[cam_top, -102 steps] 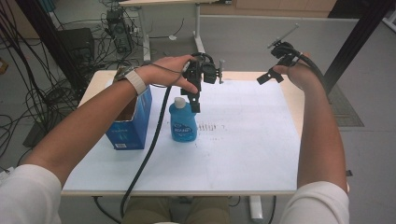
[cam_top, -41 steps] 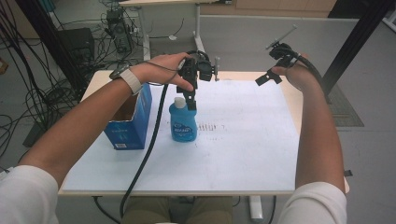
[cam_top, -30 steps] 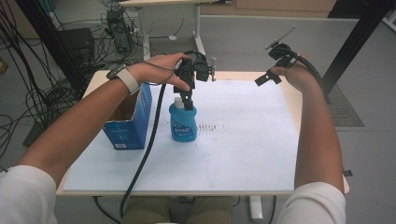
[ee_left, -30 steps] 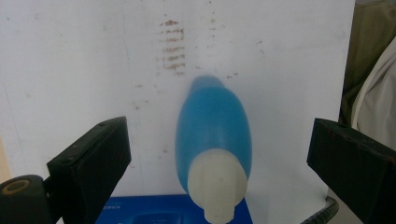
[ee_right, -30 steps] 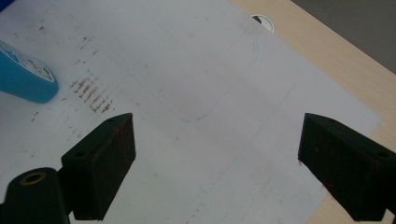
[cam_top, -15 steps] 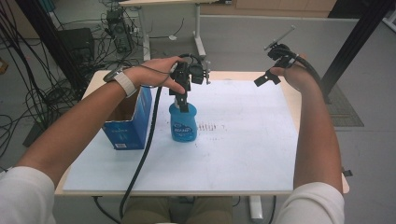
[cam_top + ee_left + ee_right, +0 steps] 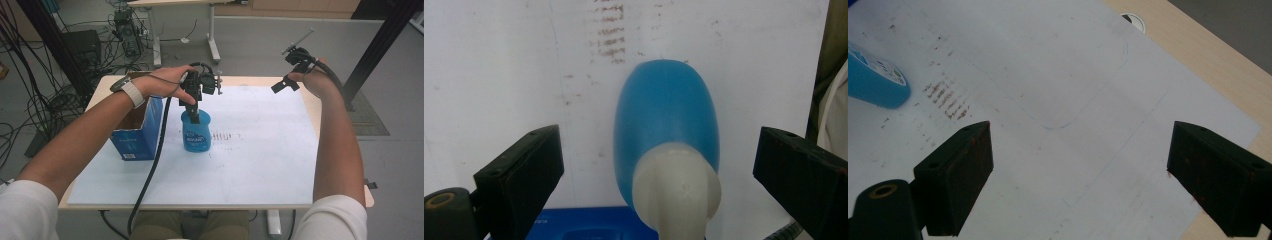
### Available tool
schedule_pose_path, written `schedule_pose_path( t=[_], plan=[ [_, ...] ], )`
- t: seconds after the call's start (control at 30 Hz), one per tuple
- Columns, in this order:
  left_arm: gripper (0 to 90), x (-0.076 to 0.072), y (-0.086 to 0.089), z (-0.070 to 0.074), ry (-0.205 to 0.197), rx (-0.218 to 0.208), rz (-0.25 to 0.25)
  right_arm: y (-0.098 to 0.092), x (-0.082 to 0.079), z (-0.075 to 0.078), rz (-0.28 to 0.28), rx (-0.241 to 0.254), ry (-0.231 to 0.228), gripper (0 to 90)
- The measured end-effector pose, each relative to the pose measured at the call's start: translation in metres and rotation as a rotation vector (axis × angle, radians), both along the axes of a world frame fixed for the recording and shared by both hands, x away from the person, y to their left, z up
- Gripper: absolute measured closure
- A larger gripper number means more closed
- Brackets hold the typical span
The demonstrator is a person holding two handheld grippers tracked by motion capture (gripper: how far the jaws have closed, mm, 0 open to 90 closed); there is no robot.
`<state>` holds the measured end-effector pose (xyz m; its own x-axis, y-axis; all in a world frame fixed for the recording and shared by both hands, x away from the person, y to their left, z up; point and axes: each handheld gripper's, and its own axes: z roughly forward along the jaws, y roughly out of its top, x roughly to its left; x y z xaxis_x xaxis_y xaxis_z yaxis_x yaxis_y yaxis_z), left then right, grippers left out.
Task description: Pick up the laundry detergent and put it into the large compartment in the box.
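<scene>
Two grippers: both in my hands above the table [image 7: 280, 185], well apart from each other.
Left gripper [image 7: 196, 116]: I hold it pointing straight down over the blue bottle [image 7: 196, 136]; my left hand [image 7: 167, 80] wraps it from the far side, wrist bent, forearm crossing the blue box [image 7: 136, 136].
Left jaws: spread wide in the left gripper view, one on each side of the bottle's white cap [image 7: 676, 187], neither touching it.
Blue bottle: stands upright on the white sheet [image 7: 260, 150], just beside the box, left of centre. Seen from above in the left gripper view, its blue body [image 7: 667, 117] widens below the cap.
Right gripper [image 7: 295, 67]: raised at the far right edge of the table, my right hand [image 7: 316, 80] behind it, forearm running straight back along the right side.
Right jaws: wide apart with nothing between them, looking down on the bare sheet; the bottle's base [image 7: 875, 75] sits at the left edge of that view.
Around: brown smudge marks [image 7: 226, 136] on the sheet just right of the bottle; a black cable [image 7: 152, 165] trails from the left gripper off the near edge.
In the way: the box stands close against the bottle's left side.
</scene>
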<state>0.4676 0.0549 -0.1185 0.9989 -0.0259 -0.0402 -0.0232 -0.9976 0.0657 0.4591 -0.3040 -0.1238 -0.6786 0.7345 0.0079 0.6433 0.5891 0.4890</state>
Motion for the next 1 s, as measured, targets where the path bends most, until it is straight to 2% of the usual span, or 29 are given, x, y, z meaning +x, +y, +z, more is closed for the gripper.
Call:
schedule_pose_path(
  t=[0.43, 1.0],
  plan=[
    [6.6, 0.0, -0.002, -0.013, 0.003, 0.016, -0.008, 0.002, 0.002, -0.001, 0.004, -0.003, 0.004, 11.0],
    [6.7, 0.001, -0.002, -0.014, 0.001, 0.028, -0.007, 0.002, 0.001, -0.001, 0.004, -0.002, 0.001, 11.0]
  ],
)
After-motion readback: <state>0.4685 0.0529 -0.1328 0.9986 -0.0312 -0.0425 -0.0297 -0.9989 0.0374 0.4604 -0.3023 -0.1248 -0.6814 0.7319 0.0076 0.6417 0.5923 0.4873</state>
